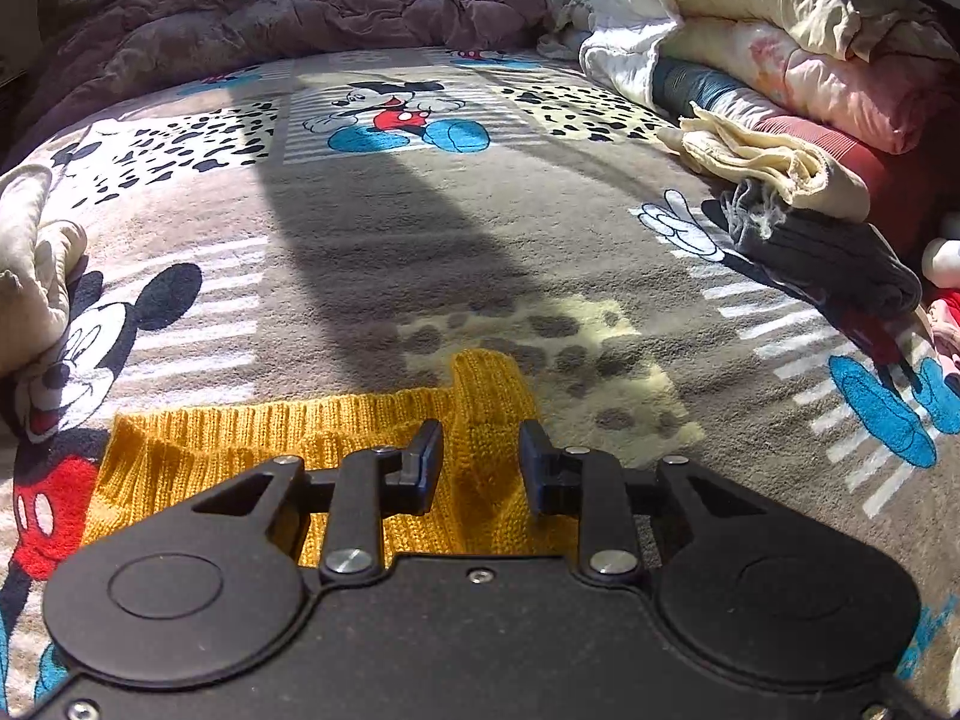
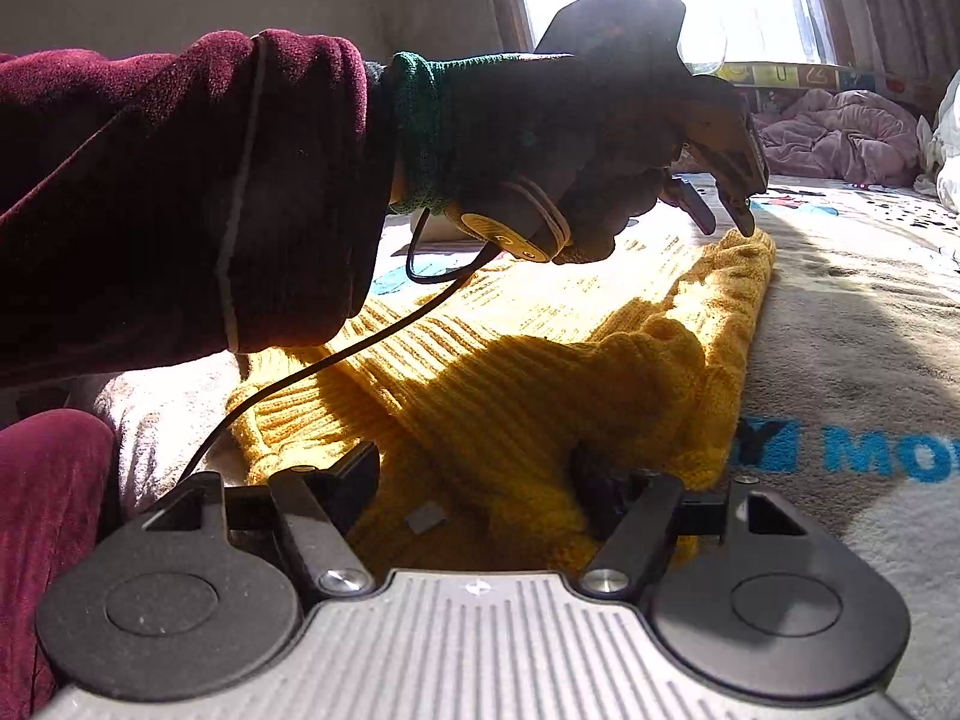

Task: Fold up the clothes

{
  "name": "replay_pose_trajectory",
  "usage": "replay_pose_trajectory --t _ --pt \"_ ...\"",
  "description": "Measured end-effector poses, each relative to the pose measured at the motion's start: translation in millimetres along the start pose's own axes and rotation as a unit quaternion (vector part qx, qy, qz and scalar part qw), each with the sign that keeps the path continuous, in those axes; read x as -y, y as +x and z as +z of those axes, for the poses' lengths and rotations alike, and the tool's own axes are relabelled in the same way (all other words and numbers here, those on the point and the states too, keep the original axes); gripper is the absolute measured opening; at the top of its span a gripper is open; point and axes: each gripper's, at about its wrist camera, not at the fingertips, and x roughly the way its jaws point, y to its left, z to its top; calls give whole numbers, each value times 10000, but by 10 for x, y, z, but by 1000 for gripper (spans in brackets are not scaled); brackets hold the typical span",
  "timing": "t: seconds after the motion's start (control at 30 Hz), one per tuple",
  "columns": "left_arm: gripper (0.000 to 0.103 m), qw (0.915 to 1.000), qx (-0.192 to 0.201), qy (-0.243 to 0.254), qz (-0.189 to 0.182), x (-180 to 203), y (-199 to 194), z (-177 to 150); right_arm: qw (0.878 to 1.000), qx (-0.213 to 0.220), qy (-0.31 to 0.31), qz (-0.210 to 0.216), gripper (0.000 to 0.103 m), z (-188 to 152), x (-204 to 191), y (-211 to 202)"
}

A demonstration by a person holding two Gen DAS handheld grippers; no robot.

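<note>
A yellow knitted sweater [image 1: 252, 450] lies on a Mickey Mouse blanket [image 1: 420, 228]. In the left wrist view my left gripper [image 1: 480, 450] is open just above the sweater's far edge, where a narrow piece of knit sticks out between the fingers. In the right wrist view the sweater [image 2: 540, 348] lies as a long folded strip. My right gripper [image 2: 480, 474] is open, its fingers set wide around the bunched near end of the sweater. The left gripper [image 2: 720, 216], held by a gloved hand, hovers over the sweater's far end.
A pile of folded quilts and clothes [image 1: 780, 60] sits at the right of the bed, with a dark garment [image 1: 828, 258] at its foot. A purple duvet [image 1: 300, 6] lies along the far edge. A beige cloth [image 1: 30, 264] is at the left. A cable [image 2: 336, 354] trails over the sweater.
</note>
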Motion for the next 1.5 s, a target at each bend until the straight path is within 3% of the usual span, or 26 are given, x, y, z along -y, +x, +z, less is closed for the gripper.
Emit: replay_pose_trajectory --t 0.03,0.07,0.1,0.17,0.23,0.33,0.53,0.63,0.73,0.77,0.8,0.9,0.97,1.03,1.07,1.13,1.2,1.33,1.43,1.5 --pt "25 10000 -65 -41 -16 -4 59 42 10000 1 2 5 71 -2 -2 1" --pt "4 9999 -130 -82 -31 -9 118 83 10000 3 3 9 71 -4 -4 1" --pt "4 9997 -187 -143 -52 -17 174 123 10000 4 5 14 71 -5 -5 2" --pt "4 9951 -35 -949 -268 -168 148 114 10000 7 8 23 71 -9 -9 3" --pt "4 9874 -243 -1562 -81 -283 265 34 10000 10 11 32 72 -12 -12 4" --pt "6 9816 -317 -1882 -108 -383 368 -24 10000 9 0 37 72 -15 -8 11" --pt "9 9946 -122 -1033 -12 -233 116 165 10000 13 -13 21 72 -16 -5 19" --pt "35 9955 -120 -924 -177 -223 87 258 10000 12 -26 0 72 -16 -12 27" --pt "41 9940 -477 -911 -378 -202 276 290 10000 16 -33 -4 72 -21 -18 30" --pt "37 9927 -640 -902 -479 -192 350 292 10000 18 -35 -4 72 -22 -19 32" --pt "17 9941 -741 -654 -439 -127 395 270 10000 21 -36 -4 72 -23 -19 33" --pt "5 9976 -260 -641 -92 -32 285 210 10000 18 -45 -3 73 -23 -23 45" --pt "5 9915 161 -1278 -187 -119 211 135 10000 27 -44 7 73 -28 -25 40" --pt "6 9865 -62 -1638 -34 -180 338 75 10000 33 -47 12 73 -32 -28 37" --pt "17 9832 -211 -1815 6 -217 423 43 10000 34 -52 10 73 -33 -30 37" --pt "21 9813 -344 -1893 -76 -269 456 83 10000 35 -56 9 73 -36 -27 34" --pt "29 9851 -363 -1678 42 -253 344 177 10000 31 -56 9 73 -33 -24 31" --pt "29 9971 90 -665 354 -71 15 216 10000 20 -59 6 73 -24 -22 32" --pt "23 10000 54 4 -31 73 -123 117 10000 21 -56 10 73 -24 -19 29" --pt "21 9996 -216 197 -42 127 -25 -7 10000 24 -56 14 73 -25 -16 29"
